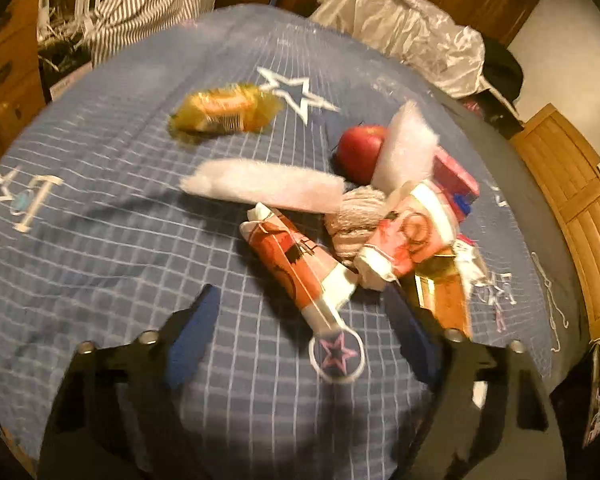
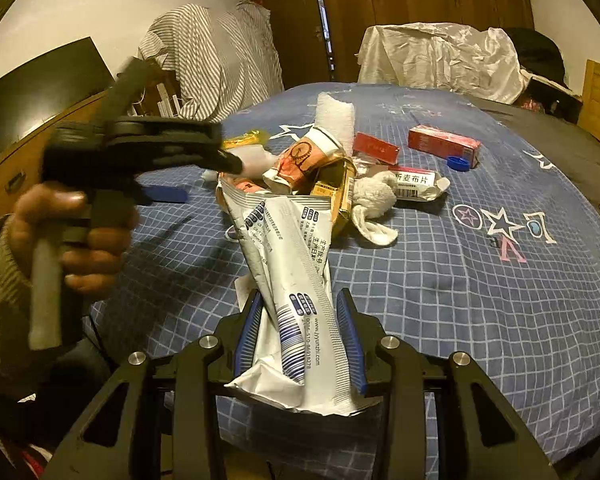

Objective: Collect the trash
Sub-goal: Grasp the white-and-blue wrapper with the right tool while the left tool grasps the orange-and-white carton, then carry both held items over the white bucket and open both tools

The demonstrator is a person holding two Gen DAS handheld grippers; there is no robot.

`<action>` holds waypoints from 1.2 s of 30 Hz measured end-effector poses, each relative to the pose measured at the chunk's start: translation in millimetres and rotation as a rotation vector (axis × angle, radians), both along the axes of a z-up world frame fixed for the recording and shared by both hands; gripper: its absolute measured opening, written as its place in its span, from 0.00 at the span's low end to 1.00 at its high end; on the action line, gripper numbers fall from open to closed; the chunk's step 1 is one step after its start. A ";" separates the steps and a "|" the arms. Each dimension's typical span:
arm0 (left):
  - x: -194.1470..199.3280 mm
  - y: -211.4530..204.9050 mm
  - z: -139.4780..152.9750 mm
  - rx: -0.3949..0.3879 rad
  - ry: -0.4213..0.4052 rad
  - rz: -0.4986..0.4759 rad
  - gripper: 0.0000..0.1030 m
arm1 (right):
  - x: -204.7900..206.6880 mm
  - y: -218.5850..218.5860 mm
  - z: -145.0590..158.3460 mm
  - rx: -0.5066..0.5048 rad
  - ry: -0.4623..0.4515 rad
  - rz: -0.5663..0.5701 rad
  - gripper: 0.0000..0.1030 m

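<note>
My right gripper [image 2: 300,320] is shut on a long white packet with blue print [image 2: 292,272], which sticks forward over the bed. In the left wrist view my left gripper [image 1: 300,320] hovers open above the blue checked bedcover [image 1: 120,240]. The white end of a crumpled orange paper cup [image 1: 292,264] lies between its blue fingers [image 1: 192,340], and neither pad touches it. Beside it is a pile: a second crumpled cup [image 1: 408,236], a gold box [image 1: 440,296], a yarn ball [image 1: 356,216] and white fluffy cloth [image 1: 260,184]. A yellow snack wrapper [image 1: 224,112] lies apart, farther back.
A red apple [image 1: 360,148], red boxes [image 2: 444,142], a blue cap [image 2: 458,163] and a white labelled packet [image 2: 416,184] also lie on the bed. A bin with a white plastic liner [image 1: 412,28] stands beyond the far edge. A hand [image 2: 72,236] holds the left gripper's handle.
</note>
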State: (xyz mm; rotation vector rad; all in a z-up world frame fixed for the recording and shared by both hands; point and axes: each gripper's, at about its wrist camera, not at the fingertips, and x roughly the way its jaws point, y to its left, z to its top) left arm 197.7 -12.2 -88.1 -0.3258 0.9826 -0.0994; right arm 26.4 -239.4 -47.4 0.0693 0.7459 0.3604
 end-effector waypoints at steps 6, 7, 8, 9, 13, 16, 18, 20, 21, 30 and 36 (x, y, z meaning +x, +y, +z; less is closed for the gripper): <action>17.8 6.9 -24.3 -0.104 0.079 -0.022 0.09 | -0.4 -0.6 -0.1 0.006 -0.002 -0.003 0.39; 15.1 8.4 -22.6 -0.115 0.073 -0.028 0.09 | -1.0 0.0 0.7 0.004 -0.005 -0.003 0.39; 10.3 10.1 -19.4 -0.115 0.063 -0.029 0.09 | -1.5 0.3 0.7 0.003 -0.007 -0.003 0.39; 6.7 10.1 -17.3 -0.113 0.055 -0.033 0.08 | -1.9 1.4 1.8 0.002 -0.009 -0.004 0.39; -17.1 13.7 -4.0 -0.104 0.025 -0.061 0.08 | -4.9 7.1 5.6 -0.004 -0.020 0.001 0.39; -36.9 18.8 4.9 -0.093 -0.001 -0.079 0.08 | -7.2 10.7 9.0 -0.008 -0.030 0.007 0.39; -47.3 24.8 9.0 -0.076 -0.023 -0.082 0.08 | -7.6 12.8 11.3 -0.009 -0.034 0.009 0.39; -55.6 30.7 13.8 -0.056 -0.042 -0.080 0.08 | -8.9 15.4 13.8 -0.009 -0.041 0.011 0.39; -60.1 34.0 16.5 -0.045 -0.056 -0.077 0.08 | -9.4 16.6 14.5 -0.009 -0.042 0.013 0.39; -82.6 68.7 34.0 -0.053 -0.119 -0.041 0.08 | -9.7 36.7 29.1 -0.010 -0.069 0.040 0.39; -98.4 110.1 56.4 -0.013 -0.189 0.048 0.08 | 0.5 69.2 58.5 -0.005 -0.115 0.102 0.39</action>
